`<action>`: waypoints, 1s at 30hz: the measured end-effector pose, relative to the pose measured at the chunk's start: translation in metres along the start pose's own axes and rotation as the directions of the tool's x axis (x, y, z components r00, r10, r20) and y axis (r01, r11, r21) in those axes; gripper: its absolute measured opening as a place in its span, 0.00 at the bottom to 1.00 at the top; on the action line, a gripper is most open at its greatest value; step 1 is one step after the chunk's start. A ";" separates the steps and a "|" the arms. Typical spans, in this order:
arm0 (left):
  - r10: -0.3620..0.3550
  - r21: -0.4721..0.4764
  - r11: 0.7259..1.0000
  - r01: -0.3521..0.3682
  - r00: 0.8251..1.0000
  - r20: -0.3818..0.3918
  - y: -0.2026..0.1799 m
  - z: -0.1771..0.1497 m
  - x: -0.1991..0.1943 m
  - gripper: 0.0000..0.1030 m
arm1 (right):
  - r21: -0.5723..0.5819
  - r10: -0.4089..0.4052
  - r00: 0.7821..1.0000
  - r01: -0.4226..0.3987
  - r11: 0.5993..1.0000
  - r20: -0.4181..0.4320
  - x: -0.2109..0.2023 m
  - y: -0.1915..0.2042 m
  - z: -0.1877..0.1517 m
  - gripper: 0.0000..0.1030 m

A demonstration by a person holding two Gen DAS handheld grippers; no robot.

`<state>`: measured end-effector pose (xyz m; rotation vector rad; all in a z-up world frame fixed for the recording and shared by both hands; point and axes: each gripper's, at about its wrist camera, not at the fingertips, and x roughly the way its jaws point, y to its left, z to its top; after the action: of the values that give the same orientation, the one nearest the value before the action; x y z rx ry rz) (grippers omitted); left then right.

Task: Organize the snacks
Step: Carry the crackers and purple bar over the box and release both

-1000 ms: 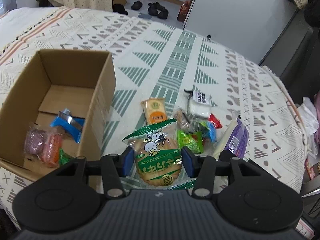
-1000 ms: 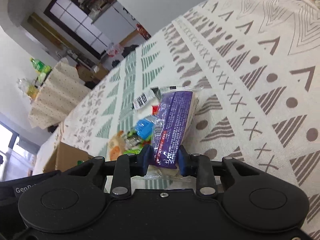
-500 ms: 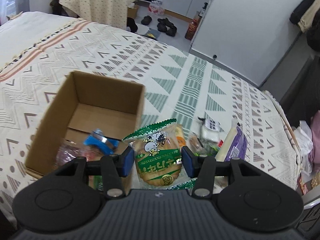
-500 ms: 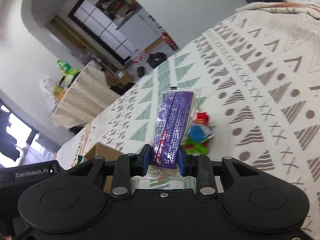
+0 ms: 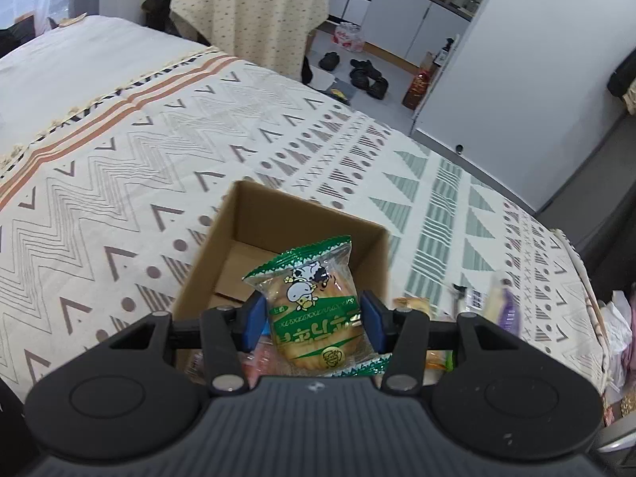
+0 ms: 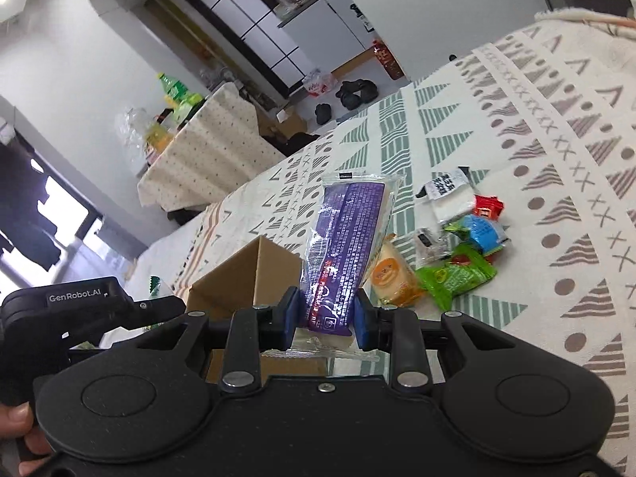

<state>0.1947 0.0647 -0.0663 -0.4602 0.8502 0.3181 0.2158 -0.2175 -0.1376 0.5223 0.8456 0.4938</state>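
Observation:
My left gripper (image 5: 314, 318) is shut on a green biscuit packet with a cow picture (image 5: 314, 302) and holds it over the near part of the open cardboard box (image 5: 306, 218). Pink packets lie in the box under it. My right gripper (image 6: 326, 318) is shut on a purple snack packet (image 6: 346, 246), held upright above the bed, just right of the box (image 6: 254, 274). The left gripper body (image 6: 79, 310) shows at the left of the right wrist view.
Loose snacks lie on the patterned bedspread (image 5: 119, 183) right of the box: an orange packet (image 6: 391, 278), a green one (image 6: 457, 278), a blue one (image 6: 483, 230), a red one (image 6: 487, 206) and a white one (image 6: 451, 194). A covered table (image 5: 246, 12) and shoes (image 5: 365, 75) stand beyond the bed.
My left gripper has carried the biscuit packet left from the snack pile to above the box. My right gripper has lifted the purple packet off the bed and moved toward the box.

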 end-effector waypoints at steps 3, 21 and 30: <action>-0.003 -0.017 1.000 0.003 1.000 -0.010 0.013 0.004 0.008 0.48 | -0.005 0.001 1.000 -0.001 1.000 0.011 -0.001 0.008 0.002 0.27; -0.090 -0.067 0.994 0.085 0.994 -0.065 0.054 0.010 0.046 0.48 | -0.175 -0.088 0.995 0.079 0.981 -0.044 0.034 0.091 -0.004 0.27; -0.131 -0.119 0.985 0.123 0.989 -0.069 0.074 0.011 0.044 0.58 | -0.264 -0.161 0.983 0.134 0.955 -0.085 0.055 0.118 -0.014 0.27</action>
<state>0.1959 0.1378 -0.1131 -0.6337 0.8753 0.2331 0.2126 -0.0909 -0.1048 0.1934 0.8992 0.4880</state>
